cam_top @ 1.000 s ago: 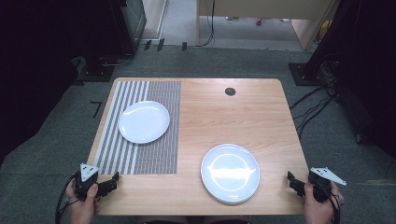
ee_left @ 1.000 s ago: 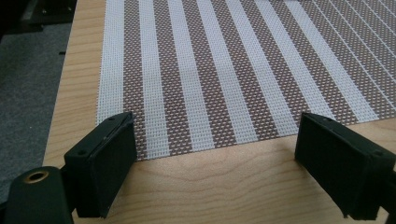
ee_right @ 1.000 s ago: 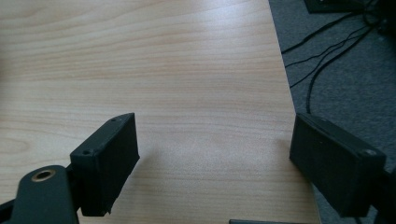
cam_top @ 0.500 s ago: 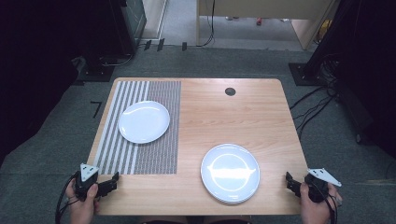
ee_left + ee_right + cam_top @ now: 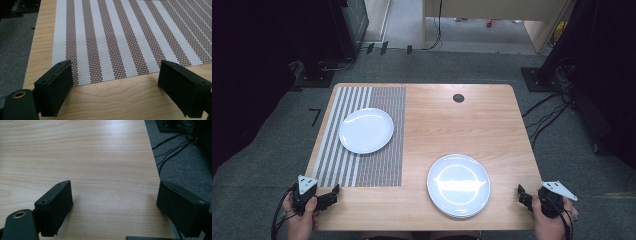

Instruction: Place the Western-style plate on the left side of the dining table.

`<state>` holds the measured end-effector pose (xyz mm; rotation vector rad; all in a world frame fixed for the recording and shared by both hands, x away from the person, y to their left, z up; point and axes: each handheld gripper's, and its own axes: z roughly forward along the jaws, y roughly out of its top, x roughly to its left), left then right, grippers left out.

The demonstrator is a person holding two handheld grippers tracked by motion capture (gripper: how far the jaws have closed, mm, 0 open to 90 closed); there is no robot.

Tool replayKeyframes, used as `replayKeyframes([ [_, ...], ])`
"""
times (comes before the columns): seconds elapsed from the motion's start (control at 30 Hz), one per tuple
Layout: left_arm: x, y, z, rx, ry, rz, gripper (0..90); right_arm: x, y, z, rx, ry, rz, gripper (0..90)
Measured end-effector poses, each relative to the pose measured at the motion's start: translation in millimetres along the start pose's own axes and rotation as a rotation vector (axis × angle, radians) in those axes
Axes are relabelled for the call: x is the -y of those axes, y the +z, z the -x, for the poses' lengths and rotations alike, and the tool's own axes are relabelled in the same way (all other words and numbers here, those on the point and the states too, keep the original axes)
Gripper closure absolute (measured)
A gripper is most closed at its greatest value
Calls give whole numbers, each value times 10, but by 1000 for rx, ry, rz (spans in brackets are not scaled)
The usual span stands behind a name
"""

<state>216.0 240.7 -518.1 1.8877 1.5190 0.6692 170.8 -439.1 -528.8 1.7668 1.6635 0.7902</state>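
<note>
The high view takes in the whole wooden surface (image 5: 462,130) with a striped placemat (image 5: 362,135) covering its left part. 1 white plate (image 5: 366,130) sits on the placemat, well inside its edges. A 2nd white plate (image 5: 458,185) lies on bare wood to the right of the placemat and nearer the person's edge; its rim looks doubled on the near side, though whether it is 1 plate or a stack cannot be told. A small dark round hole (image 5: 458,98) sits in the wood beyond the placemat's far right corner.

The left gripper (image 5: 328,196) is held in a hand (image 5: 302,222) just off the placemat's near left corner, and the right gripper (image 5: 523,196) is in the other hand (image 5: 548,222) at the surface's right edge, far from the placemat.

The left gripper view adds what the high view cannot resolve: the placemat's woven mesh, brown bands alternating with white ones, and its near hem lying flat on the wood. That gripper's 2 black jaws stand wide apart with nothing between them, low over the wood just short of the hem.

The right gripper view shows bare wood grain, grey carpet (image 5: 185,165) and dark cables (image 5: 172,147) beyond the edge. Its jaws are likewise spread wide and hold nothing.
</note>
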Motion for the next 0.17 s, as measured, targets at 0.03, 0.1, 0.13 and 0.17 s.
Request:
replayKeyframes([
  [0.03, 0, 0, 0, 0, 0, 0, 124, 0, 0, 0, 0, 0, 0, 131],
  [0.1, 0, 0, 0, 0, 0, 0, 124, 0, 0, 0, 0, 0, 0, 131],
  [0.13, 0, 0, 0, 0, 0, 0, 124, 0, 0, 0, 0, 0, 0, 131],
  [0.17, 0, 0, 0, 0, 0, 0, 124, 0, 0, 0, 0, 0, 0, 131],
])
